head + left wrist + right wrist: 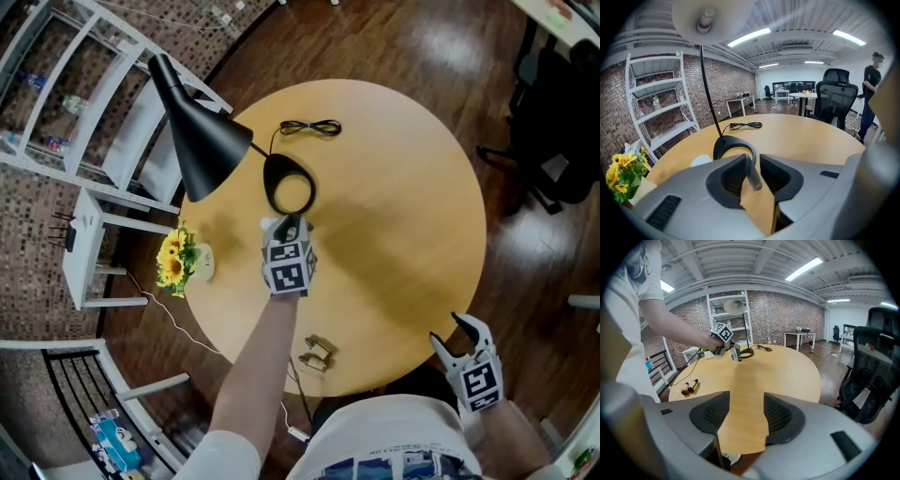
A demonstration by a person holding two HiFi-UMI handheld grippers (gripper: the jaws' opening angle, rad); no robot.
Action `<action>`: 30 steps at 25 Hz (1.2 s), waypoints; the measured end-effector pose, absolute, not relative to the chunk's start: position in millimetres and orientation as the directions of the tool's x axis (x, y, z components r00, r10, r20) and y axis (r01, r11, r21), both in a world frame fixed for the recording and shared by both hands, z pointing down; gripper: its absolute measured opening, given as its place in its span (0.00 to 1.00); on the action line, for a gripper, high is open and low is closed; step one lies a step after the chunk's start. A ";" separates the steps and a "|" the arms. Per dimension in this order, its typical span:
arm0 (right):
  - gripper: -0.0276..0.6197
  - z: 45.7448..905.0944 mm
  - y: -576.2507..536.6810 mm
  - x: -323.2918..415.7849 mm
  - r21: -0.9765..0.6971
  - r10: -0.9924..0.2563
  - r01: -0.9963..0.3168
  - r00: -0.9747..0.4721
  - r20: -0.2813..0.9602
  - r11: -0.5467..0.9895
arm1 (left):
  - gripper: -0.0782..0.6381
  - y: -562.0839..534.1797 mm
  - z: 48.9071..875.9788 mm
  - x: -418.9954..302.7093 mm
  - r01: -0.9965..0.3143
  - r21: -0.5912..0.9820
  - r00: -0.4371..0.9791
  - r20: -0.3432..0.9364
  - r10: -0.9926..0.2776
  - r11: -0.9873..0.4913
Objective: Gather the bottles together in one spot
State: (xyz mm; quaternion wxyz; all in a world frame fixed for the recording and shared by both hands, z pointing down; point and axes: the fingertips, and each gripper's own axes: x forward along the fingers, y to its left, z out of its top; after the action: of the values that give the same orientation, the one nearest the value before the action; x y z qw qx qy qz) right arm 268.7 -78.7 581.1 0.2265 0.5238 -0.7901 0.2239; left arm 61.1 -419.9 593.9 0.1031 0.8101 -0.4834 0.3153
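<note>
A slim white bottle [735, 354] with a blue cap stands beside the black lamp base [289, 187]. My left gripper [287, 231] is around it. In the left gripper view the bottle [752, 172] lies against the left jaw with a gap to the right jaw, so this gripper [751, 161] is open. Two small brown bottles [319, 353] lie side by side near the table's front edge, and show in the right gripper view [689, 387] too. My right gripper [453, 333] hangs open and empty at the table's front right edge [746, 413].
On the round wooden table [403, 216] are a black desk lamp [202, 141], a coiled black cable [309, 127] and sunflowers in a white pot [178, 258]. White shelves [94, 94] stand at the left and an office chair [553, 141] at the right. A person [872, 93] stands far off.
</note>
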 end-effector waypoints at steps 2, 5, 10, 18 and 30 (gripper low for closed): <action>0.43 579.6 -80.2 266.4 -0.115 -0.727 -0.928 -0.352 0.589 0.355 | 0.25 -417.6 590.2 58.8 -0.847 -0.139 0.336 0.607 -0.720 -0.512; 0.43 578.6 -80.8 260.8 -0.120 -0.727 -0.925 -0.360 0.584 0.362 | 0.25 -410.7 582.0 56.2 -0.842 -0.140 0.349 0.596 -0.724 -0.521; 0.43 578.6 -83.9 248.6 -0.113 -0.726 -0.915 -0.378 0.574 0.388 | 0.25 -385.8 551.3 49.6 -0.835 -0.144 0.380 0.548 -0.745 -0.532; 0.43 552.7 -75.8 200.9 -0.094 -0.736 -0.884 -0.437 0.517 0.459 | 0.25 -268.9 485.4 3.8 -0.849 0.007 0.475 0.451 -0.756 -0.529; 0.50 485.7 13.5 118.9 -0.135 -0.767 -0.908 -0.408 0.495 0.396 | 0.29 -38.5 457.1 -183.2 -0.872 0.196 0.487 0.438 -0.756 -0.448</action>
State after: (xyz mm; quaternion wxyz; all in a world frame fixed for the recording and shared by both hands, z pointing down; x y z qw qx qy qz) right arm 118.9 13.5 485.7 0.1800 0.5133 -0.8159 0.1960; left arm -183.2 -38.5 457.1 0.2009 0.8384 -0.4855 0.1450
